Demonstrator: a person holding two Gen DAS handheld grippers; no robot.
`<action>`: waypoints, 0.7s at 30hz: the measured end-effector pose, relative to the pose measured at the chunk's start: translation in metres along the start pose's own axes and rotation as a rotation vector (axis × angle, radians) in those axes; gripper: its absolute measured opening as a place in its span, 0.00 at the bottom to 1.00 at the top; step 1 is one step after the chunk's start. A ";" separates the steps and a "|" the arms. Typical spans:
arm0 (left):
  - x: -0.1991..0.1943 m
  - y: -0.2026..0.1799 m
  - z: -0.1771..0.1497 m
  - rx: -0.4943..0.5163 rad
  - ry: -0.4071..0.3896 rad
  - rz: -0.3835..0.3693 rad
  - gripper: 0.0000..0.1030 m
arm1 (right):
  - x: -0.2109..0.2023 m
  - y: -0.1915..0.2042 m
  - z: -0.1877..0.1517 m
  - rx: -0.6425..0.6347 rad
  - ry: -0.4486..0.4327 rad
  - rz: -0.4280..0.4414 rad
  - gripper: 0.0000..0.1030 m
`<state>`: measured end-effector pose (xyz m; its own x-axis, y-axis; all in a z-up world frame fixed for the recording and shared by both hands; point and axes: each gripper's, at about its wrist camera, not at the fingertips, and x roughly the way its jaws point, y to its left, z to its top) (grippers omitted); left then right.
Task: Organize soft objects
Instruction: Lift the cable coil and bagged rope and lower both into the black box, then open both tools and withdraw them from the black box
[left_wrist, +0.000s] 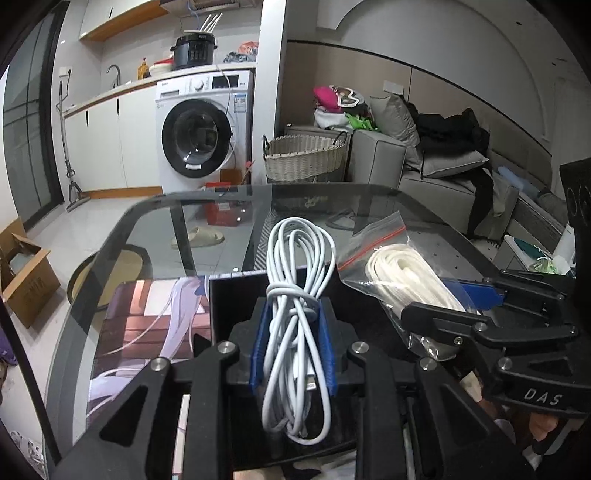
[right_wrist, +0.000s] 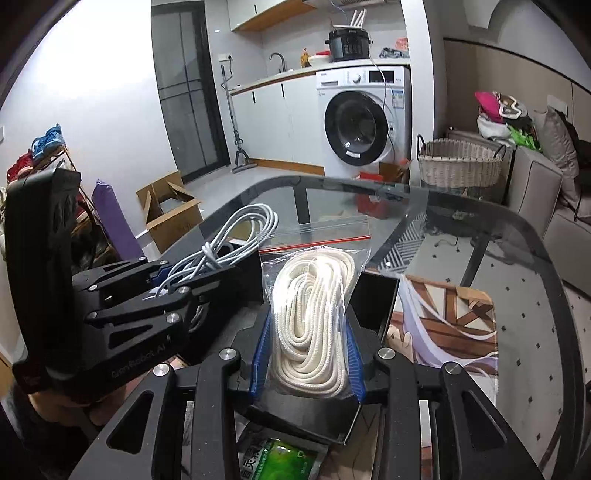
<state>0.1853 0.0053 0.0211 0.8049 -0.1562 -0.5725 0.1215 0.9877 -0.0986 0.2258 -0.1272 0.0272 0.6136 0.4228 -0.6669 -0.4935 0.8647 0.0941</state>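
Note:
My left gripper (left_wrist: 293, 343) is shut on a coiled white charging cable (left_wrist: 297, 295), held above a black box (left_wrist: 236, 299) on the glass table. My right gripper (right_wrist: 308, 354) is shut on a clear zip bag of white rope (right_wrist: 314, 310), held over the same black box (right_wrist: 376, 306). In the left wrist view the bag of rope (left_wrist: 402, 273) and the right gripper (left_wrist: 491, 299) show at the right. In the right wrist view the cable (right_wrist: 229, 240) and the left gripper (right_wrist: 162, 288) show at the left.
The glass table (left_wrist: 155, 229) carries a printed mat (right_wrist: 450, 325). A green packet (right_wrist: 280, 461) lies below the box. A wicker basket (left_wrist: 304, 155), a washing machine (left_wrist: 203, 133), a grey sofa (left_wrist: 436, 170) and a cardboard box (right_wrist: 166, 210) stand on the floor beyond.

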 end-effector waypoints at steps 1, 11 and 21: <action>0.002 0.001 0.001 -0.002 0.010 0.000 0.23 | 0.004 0.000 0.000 -0.001 0.011 -0.011 0.34; -0.001 -0.004 0.000 0.024 0.023 -0.002 0.45 | -0.018 -0.003 -0.005 -0.006 -0.086 -0.099 0.84; -0.037 -0.006 -0.001 -0.024 -0.066 0.033 1.00 | -0.045 -0.031 -0.018 0.086 -0.100 -0.078 0.96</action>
<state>0.1537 0.0050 0.0418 0.8446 -0.1222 -0.5213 0.0812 0.9916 -0.1009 0.2024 -0.1776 0.0406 0.7086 0.3744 -0.5981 -0.3898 0.9142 0.1105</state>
